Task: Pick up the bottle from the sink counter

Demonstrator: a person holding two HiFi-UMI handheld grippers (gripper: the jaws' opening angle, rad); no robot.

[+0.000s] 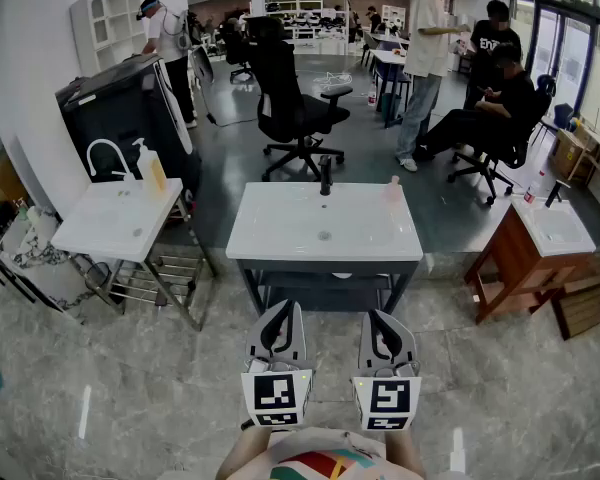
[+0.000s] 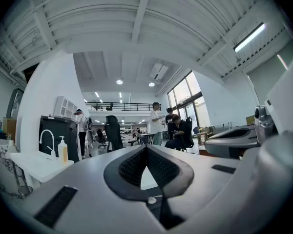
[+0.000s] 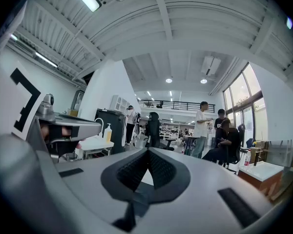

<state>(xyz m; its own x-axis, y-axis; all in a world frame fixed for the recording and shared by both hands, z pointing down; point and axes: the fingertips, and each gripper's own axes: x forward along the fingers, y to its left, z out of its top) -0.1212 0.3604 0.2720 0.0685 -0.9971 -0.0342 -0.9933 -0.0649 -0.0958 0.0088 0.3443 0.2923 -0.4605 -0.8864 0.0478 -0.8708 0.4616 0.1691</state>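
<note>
left gripper (image 1: 282,313): jaws pressed together, nothing in them. right gripper (image 1: 380,320): same deal, tips touching, empty. both level, short of white sink counter (image 1: 270,236), well apart from target. bottle (image 1: 392,190) upright at back right corner of counter, right of black faucet (image 1: 325,175). tiny in view, looks pale pinkish plastic, so prob light, bit squashy, slick. i'd grab mid-body with gentle squeeze, else it tips.
</note>
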